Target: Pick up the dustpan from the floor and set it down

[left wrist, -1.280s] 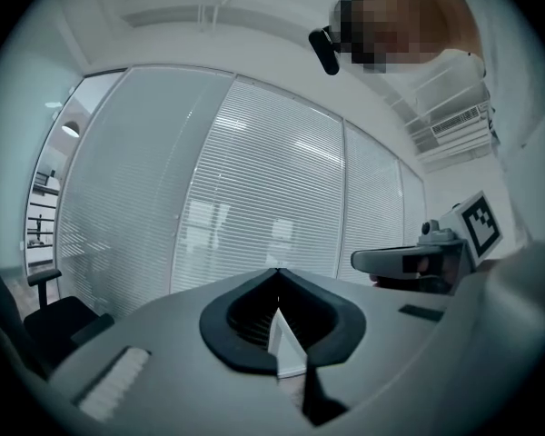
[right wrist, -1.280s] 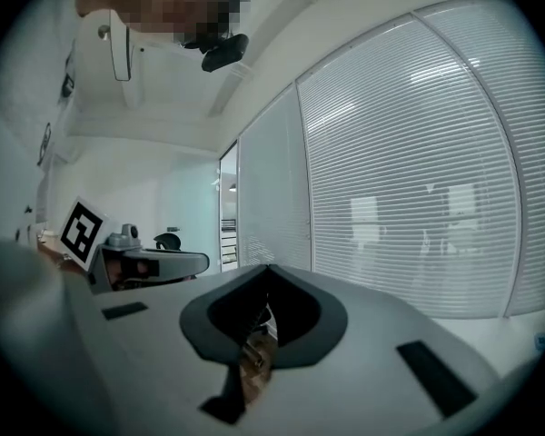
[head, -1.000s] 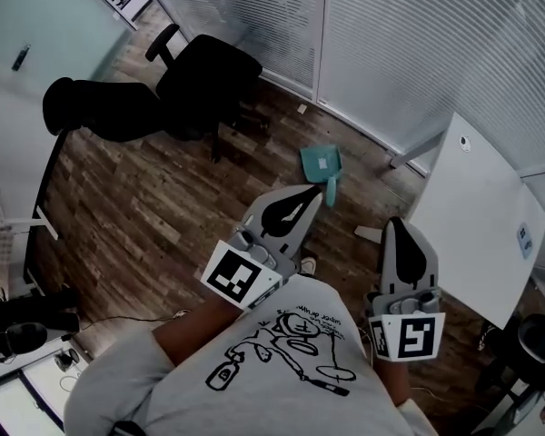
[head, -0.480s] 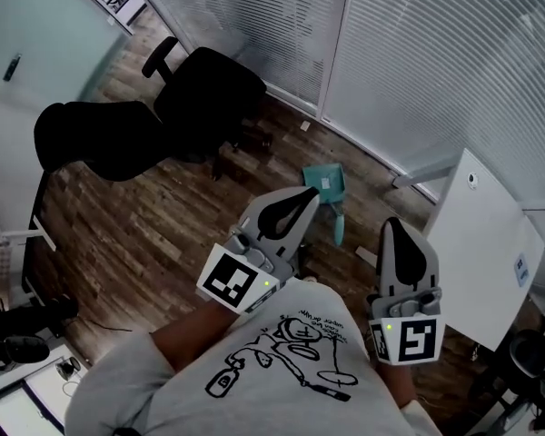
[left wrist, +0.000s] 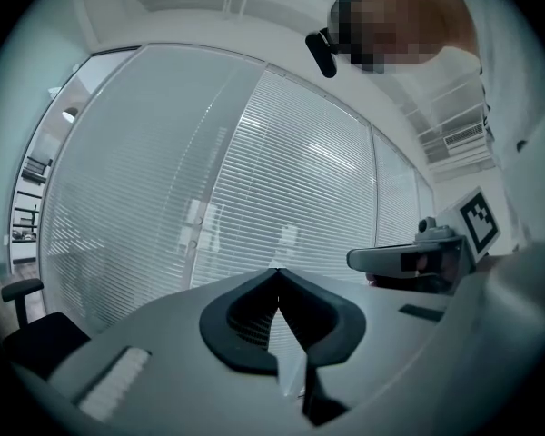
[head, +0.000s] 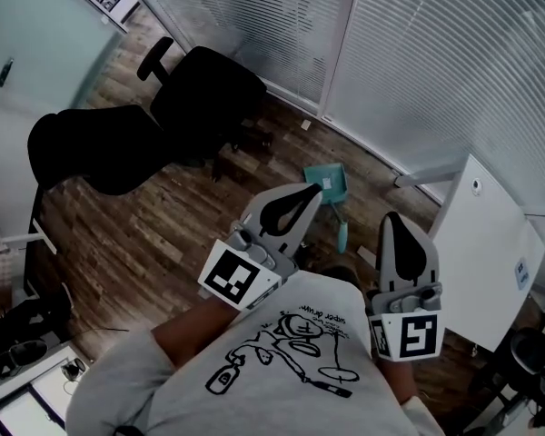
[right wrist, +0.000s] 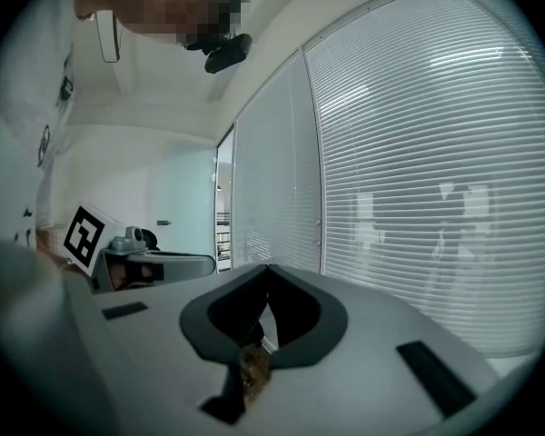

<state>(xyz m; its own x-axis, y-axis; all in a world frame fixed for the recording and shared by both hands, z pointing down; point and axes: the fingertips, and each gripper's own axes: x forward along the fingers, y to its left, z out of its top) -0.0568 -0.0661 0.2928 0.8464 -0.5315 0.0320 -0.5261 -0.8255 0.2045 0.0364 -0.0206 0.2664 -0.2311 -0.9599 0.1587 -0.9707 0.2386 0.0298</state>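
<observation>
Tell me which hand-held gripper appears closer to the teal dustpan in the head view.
The left hand-held gripper: its tip nearly overlaps the dustpan on the floor, while the right hand-held gripper shows farther off, beside the white table.

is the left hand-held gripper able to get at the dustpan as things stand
Probably not yet. The left hand-held gripper is shut and points level at the blinds, held high above the dustpan lying on the floor. Nothing seems to block the way down, though.
</observation>
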